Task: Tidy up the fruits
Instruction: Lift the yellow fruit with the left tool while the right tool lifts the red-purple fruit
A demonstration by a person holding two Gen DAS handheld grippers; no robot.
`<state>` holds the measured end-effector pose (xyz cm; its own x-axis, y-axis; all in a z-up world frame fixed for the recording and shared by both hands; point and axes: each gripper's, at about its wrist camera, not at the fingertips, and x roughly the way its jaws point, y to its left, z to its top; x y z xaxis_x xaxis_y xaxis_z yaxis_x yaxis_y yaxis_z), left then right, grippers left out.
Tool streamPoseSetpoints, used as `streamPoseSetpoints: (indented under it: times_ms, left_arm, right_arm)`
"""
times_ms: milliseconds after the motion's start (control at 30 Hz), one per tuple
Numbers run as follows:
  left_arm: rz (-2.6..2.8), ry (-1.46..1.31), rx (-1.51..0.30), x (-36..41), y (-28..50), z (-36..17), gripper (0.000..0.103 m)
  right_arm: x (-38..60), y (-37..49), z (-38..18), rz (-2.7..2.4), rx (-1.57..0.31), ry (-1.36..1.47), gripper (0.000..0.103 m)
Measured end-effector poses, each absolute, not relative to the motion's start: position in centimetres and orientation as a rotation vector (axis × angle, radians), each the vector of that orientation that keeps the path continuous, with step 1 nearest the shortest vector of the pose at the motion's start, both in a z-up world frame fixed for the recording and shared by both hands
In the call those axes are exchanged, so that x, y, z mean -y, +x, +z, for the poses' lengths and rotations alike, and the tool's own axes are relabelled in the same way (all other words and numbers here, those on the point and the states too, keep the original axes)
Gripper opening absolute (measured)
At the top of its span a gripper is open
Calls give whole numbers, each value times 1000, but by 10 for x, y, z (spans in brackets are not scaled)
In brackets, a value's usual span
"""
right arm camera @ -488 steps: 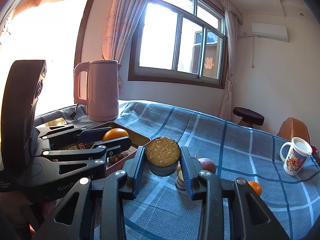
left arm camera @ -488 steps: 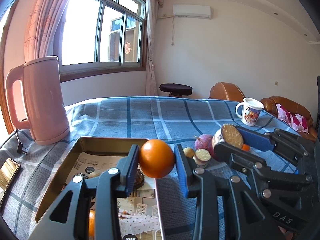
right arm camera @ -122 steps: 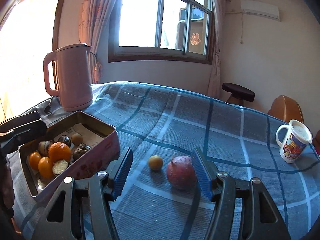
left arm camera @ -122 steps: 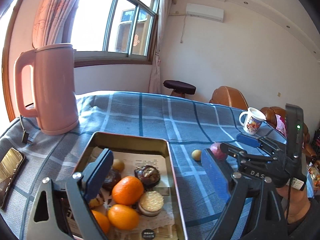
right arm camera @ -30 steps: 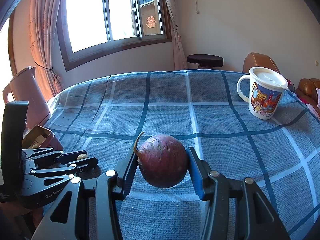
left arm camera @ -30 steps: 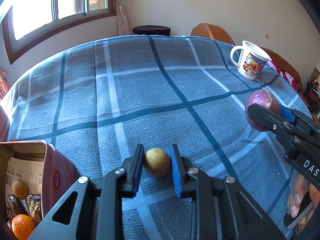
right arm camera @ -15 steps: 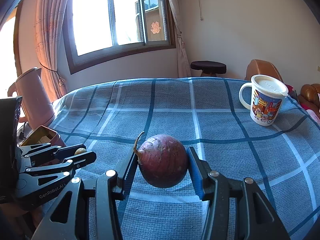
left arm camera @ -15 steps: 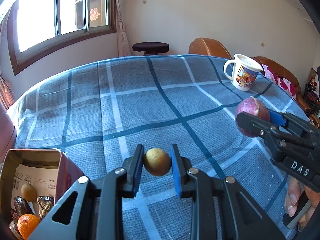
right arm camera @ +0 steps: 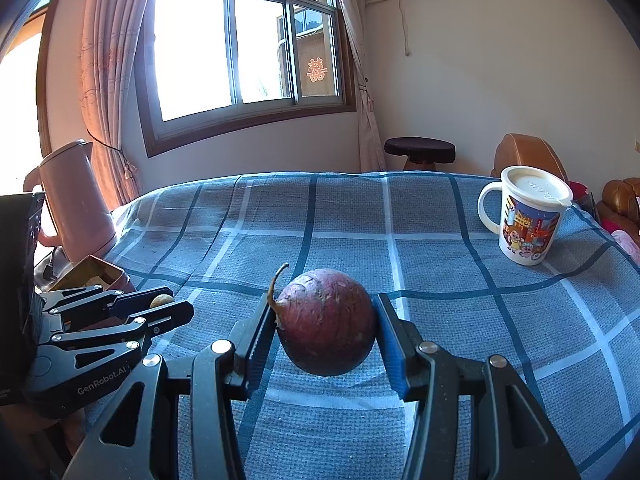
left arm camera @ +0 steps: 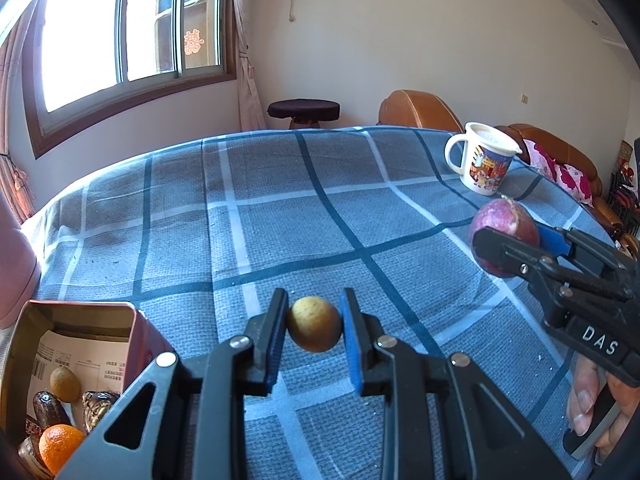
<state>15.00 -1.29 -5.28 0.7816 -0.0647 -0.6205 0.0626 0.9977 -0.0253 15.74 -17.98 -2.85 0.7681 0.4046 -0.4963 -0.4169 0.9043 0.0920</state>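
1. Left wrist view, change: left gripper (left arm camera: 314, 330) clenched on the small round yellow-brown fruit (left arm camera: 315, 329), now lifted clear of the blue plaid tablecloth (left arm camera: 280, 216) rather than resting on it as a second ago; view raised and levelled too.
2. Same view, meaning: pick-up apparently finished, carry toward the tin likely next.
3. Same view, container: open rectangular metal tin with reddish outer wall (left arm camera: 136, 330) at lower left, printed paper sheet (left arm camera: 80, 364) lining its floor, holding a small yellow-green fruit (left arm camera: 64, 384), two dark foil-like wrapped pieces (left arm camera: 98, 404) and a round orange (left arm camera: 60, 446); remaining contents cut off by the frame edge.
4. Same view, other container: white cartoon-printed mug with lid (left arm camera: 483, 166) far right on the cloth, contents hidden.
5. Right wrist view, change: right gripper (right arm camera: 326, 332) grasping the large round purple-red fruit with a curled stem (right arm camera: 326, 322), held a little higher above the cloth than a second ago.
6. Same view, containers: tin (right arm camera: 94, 270) only partly visible behind the left gripper, contents unreadable; tall pink electric kettle (right arm camera: 76, 200) behind it, closed.
7. Judgement: no loose fruit visible on the cloth, only both deliveries left.
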Motion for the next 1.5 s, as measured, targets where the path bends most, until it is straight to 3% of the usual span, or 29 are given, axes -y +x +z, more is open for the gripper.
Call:
streamPoseSetpoints:
  times_ms: [1500]
  left_arm:
    - [-39,29,-477,19,113,-34,28]
  right_arm:
    - [184,128,-15,457,-369,-37,51]
